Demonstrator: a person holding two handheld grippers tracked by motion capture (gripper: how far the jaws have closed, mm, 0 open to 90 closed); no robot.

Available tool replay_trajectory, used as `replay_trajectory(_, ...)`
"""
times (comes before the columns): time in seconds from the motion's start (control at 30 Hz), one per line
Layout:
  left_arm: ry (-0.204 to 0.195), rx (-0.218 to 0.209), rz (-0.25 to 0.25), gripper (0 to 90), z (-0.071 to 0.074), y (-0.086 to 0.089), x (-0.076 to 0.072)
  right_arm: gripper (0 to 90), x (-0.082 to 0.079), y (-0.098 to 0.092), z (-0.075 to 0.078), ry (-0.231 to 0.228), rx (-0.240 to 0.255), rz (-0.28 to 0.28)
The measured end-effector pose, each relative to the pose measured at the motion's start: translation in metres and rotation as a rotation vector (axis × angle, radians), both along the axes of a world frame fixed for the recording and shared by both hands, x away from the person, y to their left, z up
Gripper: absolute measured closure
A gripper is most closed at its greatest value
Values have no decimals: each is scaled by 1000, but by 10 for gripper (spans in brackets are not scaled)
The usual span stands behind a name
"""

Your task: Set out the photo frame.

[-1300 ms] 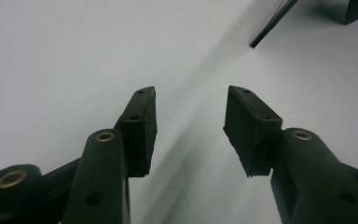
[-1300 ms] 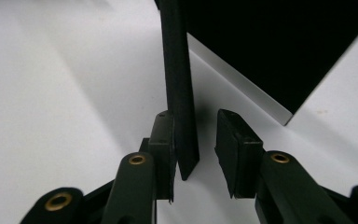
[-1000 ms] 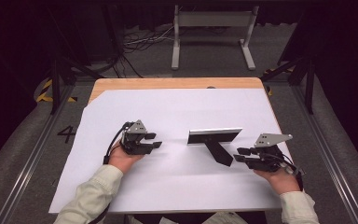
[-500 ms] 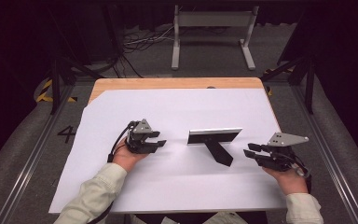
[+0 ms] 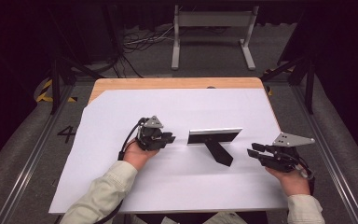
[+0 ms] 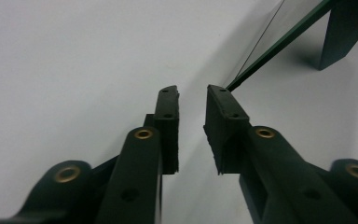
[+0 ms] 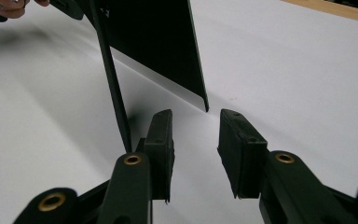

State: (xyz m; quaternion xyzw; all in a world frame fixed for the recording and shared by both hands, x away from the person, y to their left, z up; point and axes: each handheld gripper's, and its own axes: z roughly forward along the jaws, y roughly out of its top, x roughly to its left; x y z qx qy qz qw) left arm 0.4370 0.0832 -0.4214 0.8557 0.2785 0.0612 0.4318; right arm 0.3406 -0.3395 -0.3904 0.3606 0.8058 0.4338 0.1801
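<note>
High view: the left gripper [image 5: 168, 138], at nine o'clock of the upright black rectangular picture frame [image 5: 214, 136] mid-bench, has just narrowed its empty jaws, likely preparing a grasp; the right gripper [image 5: 254, 151] waits part-open, unladen.

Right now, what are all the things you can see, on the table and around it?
Picture frame: one, black, standing on its back leg mid-table, between both grippers.
White sheet: one, white, covering most of the table.
Table: one, light wood, far edge bare.
Metal stand: one, grey, on the floor beyond the table.
Cables: a tangle, on the floor beside the stand.
Left hand-held gripper: one, black, left of the frame, jaws just closing, nothing between them.
Right hand-held gripper: one, black, right of the frame, jaws apart.
Sleeves: two, pale, near edge.
</note>
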Motion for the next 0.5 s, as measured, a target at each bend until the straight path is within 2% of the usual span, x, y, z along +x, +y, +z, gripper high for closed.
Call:
replay_trajectory(0.1, 5, -1, -2, 854, -1, -5, 1, 651, 0, 0, 1, 1, 11, 2)
replay_trajectory(0.2, 13, 4, -5, 898, -4, -8, 6, 652, 0, 1, 1, 0, 9, 7)
replay_trajectory(0.4, 16, 40, -11, 900, -7, -19, 11, 650, -1, -1, 1, 6, 9, 5)
replay_trajectory(0.5, 33, 57, -16, 900, -8, -27, 14, 644, -1, -1, 3, 10, 12, 0)
